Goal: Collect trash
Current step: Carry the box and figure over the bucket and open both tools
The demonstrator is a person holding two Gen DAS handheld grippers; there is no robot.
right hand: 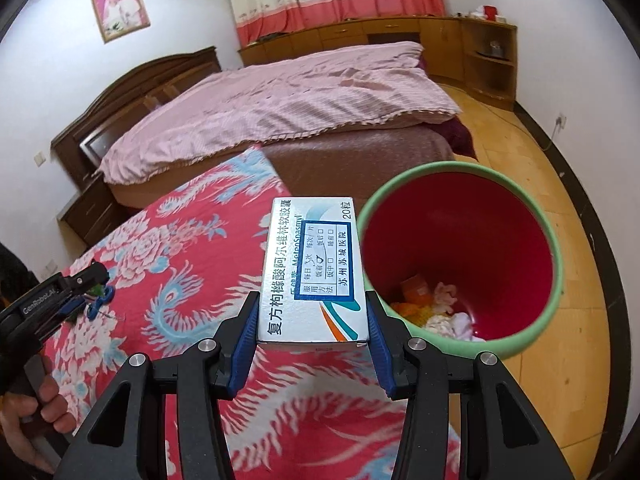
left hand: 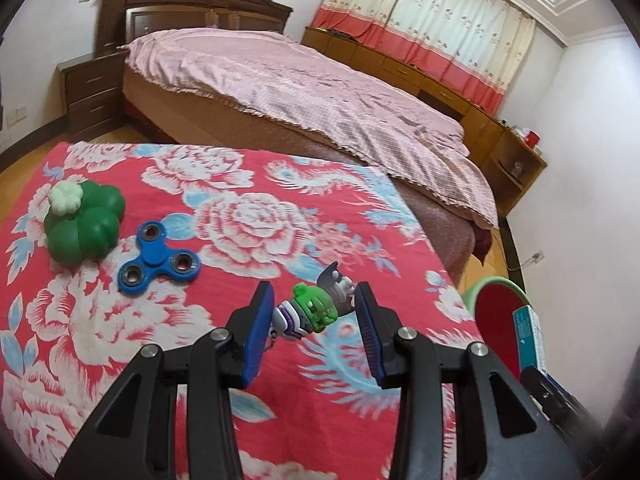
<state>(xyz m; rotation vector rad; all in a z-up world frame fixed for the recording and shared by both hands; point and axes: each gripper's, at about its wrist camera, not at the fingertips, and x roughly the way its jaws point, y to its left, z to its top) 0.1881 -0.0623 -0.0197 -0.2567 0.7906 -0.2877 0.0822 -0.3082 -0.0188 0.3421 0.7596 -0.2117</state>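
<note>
In the right wrist view my right gripper (right hand: 312, 302) is shut on a white and blue medicine box (right hand: 312, 268), held just left of a bin's rim. The bin (right hand: 557, 256) is red inside with a green rim and has crumpled paper and orange scraps (right hand: 438, 308) at its bottom. In the left wrist view my left gripper (left hand: 314, 298) is shut on a small green and purple toy figure (left hand: 316, 310) over the red floral cloth (left hand: 248, 216). The bin (left hand: 500, 283) and the box (left hand: 530, 336) also show at that view's right edge. The left gripper (right hand: 94, 280) shows at far left, held by a hand.
A green clover-shaped toy (left hand: 84, 224) and a blue fidget spinner (left hand: 158, 256) lie on the cloth to the left. A bed with a pink cover (left hand: 320, 92) stands behind, with a dark nightstand (left hand: 92, 92) and wooden cabinets (left hand: 504, 152) along the walls.
</note>
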